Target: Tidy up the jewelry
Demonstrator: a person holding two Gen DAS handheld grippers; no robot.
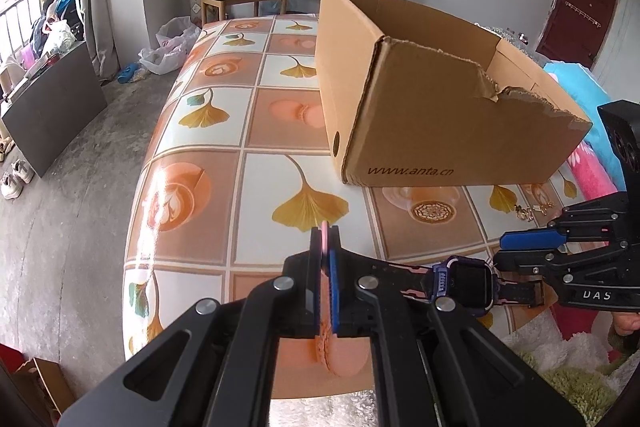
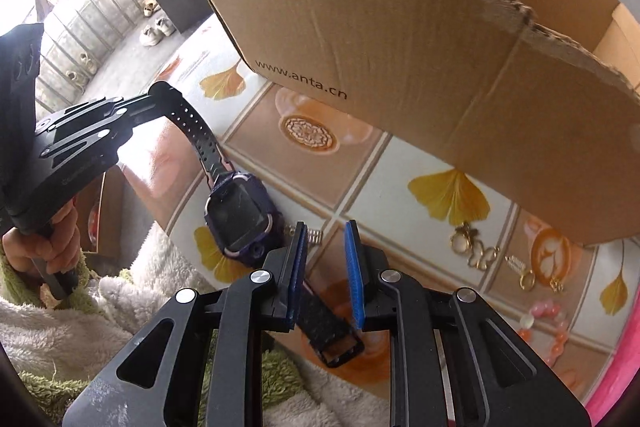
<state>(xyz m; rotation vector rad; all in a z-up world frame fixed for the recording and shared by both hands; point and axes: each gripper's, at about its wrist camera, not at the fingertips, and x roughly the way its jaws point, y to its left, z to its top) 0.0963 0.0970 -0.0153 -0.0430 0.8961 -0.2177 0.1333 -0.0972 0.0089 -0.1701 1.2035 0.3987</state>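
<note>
The left claw [image 1: 325,247] is clamped shut on the perforated strap end of the purple-cased smartwatch [image 2: 239,218]. The other strap end is seen lying between the blue pads of the right claw [image 2: 327,259], parted and not pressing. The watch's long axis runs claw to claw, just above the tiled surface [image 2: 384,183]. Beyond stands the torn cardboard box [image 2: 420,75].

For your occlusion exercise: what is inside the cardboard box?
Only bare inner walls of the box show from the left wrist view. Its floor is hidden behind the torn front wall, so any contents cannot be seen.
</note>
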